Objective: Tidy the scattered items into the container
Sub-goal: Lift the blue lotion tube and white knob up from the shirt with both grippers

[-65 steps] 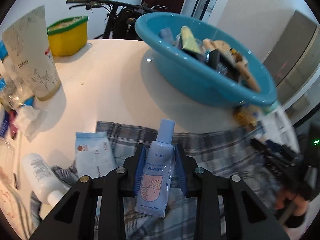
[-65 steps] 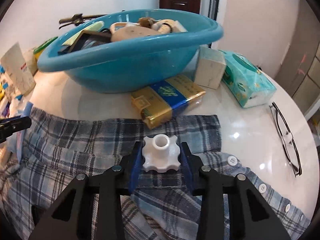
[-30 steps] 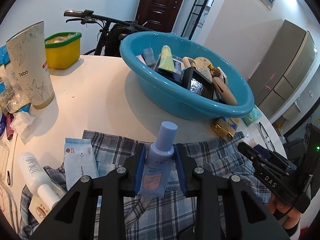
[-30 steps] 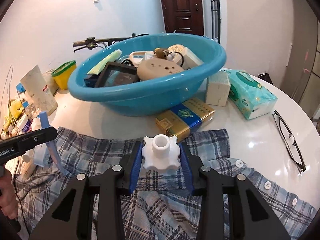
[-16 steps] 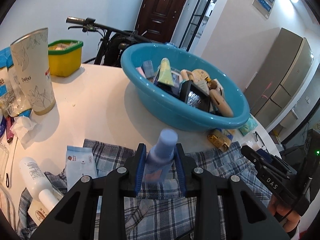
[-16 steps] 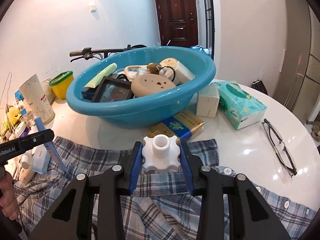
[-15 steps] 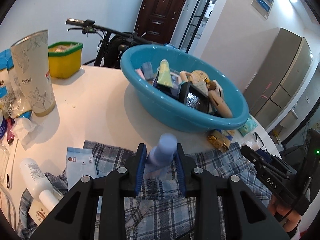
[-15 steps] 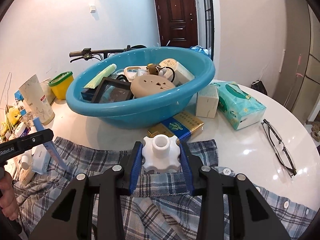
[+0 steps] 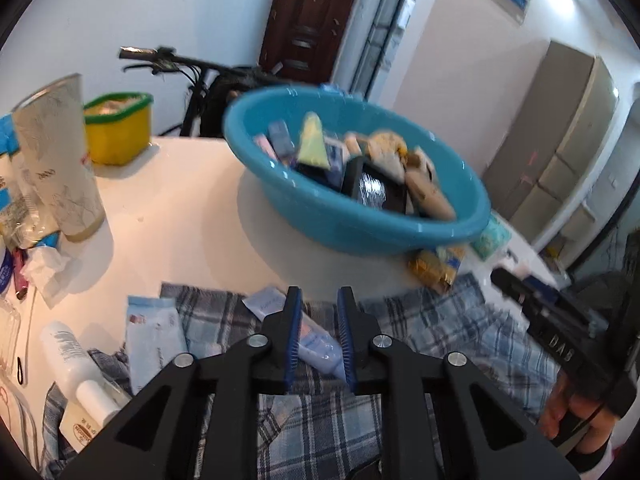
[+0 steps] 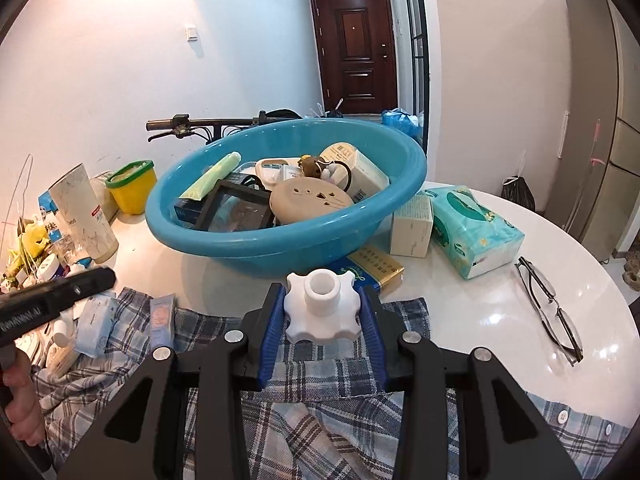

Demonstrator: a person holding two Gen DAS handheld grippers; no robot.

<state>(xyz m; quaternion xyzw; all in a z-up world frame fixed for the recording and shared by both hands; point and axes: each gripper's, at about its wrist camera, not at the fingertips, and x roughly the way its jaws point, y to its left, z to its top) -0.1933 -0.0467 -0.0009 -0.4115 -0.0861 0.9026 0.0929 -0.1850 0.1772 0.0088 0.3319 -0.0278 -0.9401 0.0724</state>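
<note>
Right hand-held gripper (image 10: 323, 312): clamps white knob (image 10: 320, 306). Left hand-held gripper (image 9: 318, 336): jaws just narrowed, empty; blue tube (image 9: 312, 336) lies below. Basin (image 10: 280, 246) ahead.

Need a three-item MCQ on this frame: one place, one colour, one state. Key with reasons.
1. Where is the light-blue tube?
A) in the basin
B) lying on the plaid shirt
C) upright on bare table

2. What colour is the green-rimmed tub?
A) yellow
B) red
C) white

3. The right gripper is:
A) open and empty
B) shut on the eyeglasses
C) shut on the white knob

Key:
1 B: the tube lies flat on the checked cloth.
2 A: its body is yellow under the green rim.
3 C: both blue pads press the knob's sides.
</note>
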